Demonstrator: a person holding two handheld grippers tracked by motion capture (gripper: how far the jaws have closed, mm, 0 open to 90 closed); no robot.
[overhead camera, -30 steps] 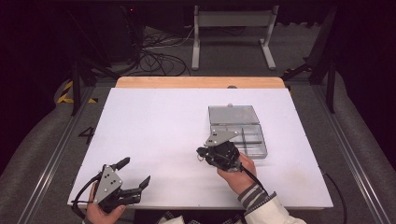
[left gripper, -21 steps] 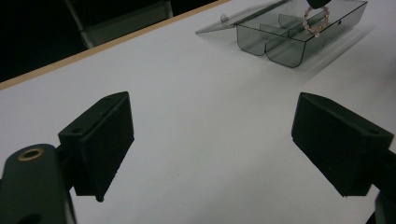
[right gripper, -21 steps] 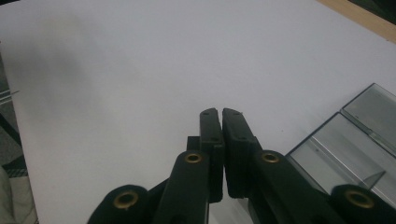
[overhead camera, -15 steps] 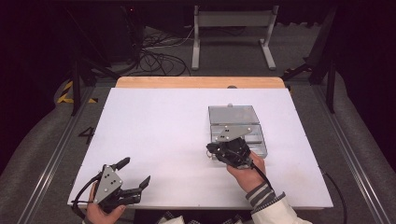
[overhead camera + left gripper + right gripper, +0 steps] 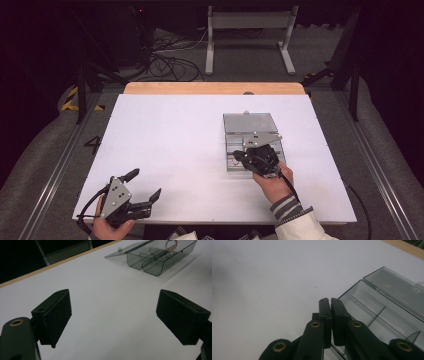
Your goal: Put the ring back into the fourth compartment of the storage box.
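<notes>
White board covers the table in front of you, matte and unmarked, with a strip of bare wood along its far edge. Grey padded matting lies on either side of it, and metal rails run along the floor to your left and right. Beyond the table the room goes dark: a tangle of black cables lies on the floor and a light metal stand sits behind it. Your right gripper hangs over the near end of the smoky clear plastic box, which rests on the right half of the board with its lid folded back flat toward the far edge. That gripper's jaws are pressed together; you can see the two black pads meeting face to face in the right gripper view, with nothing visible between them. Inside the box, dividers split the tray into compartments, and the left gripper view shows a small beaded ring, possibly a bracelet, though it is too small to be sure. Your left gripper sits at the near left corner of the board, well apart from the box, with its jaws spread wide and only bare white surface between them.
</notes>
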